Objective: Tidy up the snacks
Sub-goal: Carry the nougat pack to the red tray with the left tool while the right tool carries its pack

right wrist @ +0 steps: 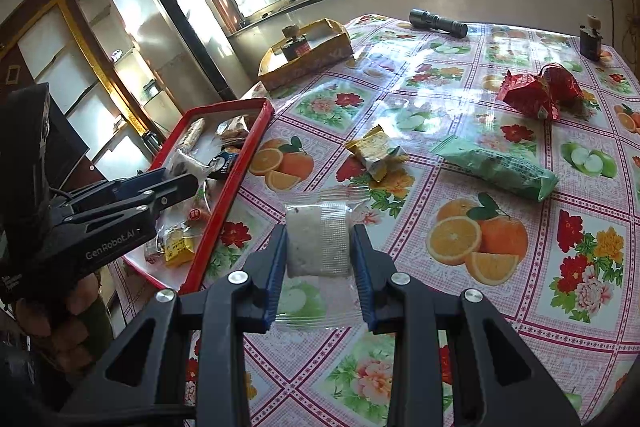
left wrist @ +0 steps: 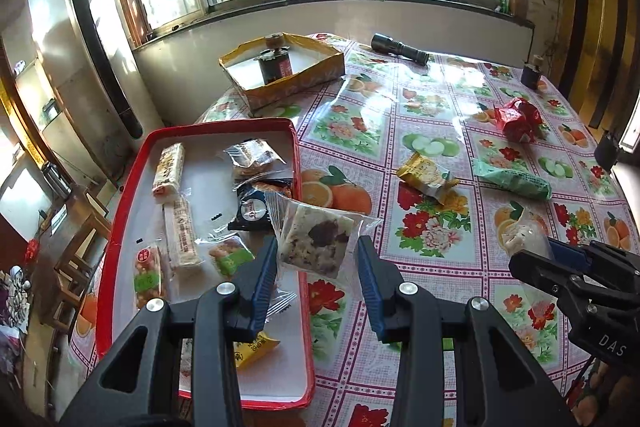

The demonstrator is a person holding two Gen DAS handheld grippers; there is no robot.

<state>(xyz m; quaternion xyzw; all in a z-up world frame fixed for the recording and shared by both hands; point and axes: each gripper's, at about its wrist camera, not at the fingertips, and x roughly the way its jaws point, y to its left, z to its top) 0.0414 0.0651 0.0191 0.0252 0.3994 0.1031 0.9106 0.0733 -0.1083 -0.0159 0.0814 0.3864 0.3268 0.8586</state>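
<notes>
My left gripper [left wrist: 317, 259] clamps a clear-wrapped speckled cake [left wrist: 316, 241] above the red tray's [left wrist: 105, 227] right rim. My right gripper [right wrist: 319, 247] grips a clear packet of white rice cake [right wrist: 318, 239] just above the floral oilcloth bench [right wrist: 500, 307]. Only the left view shows the tray's near end, with 1 yellow packet [left wrist: 254, 349]. Only the right view reads "GenRobot.AI" on the left gripper's body. Loose on the bench: yellow wafer pack [right wrist: 376, 151], green sleeve [right wrist: 498, 167], crumpled red foil bag [right wrist: 540, 91].
</notes>
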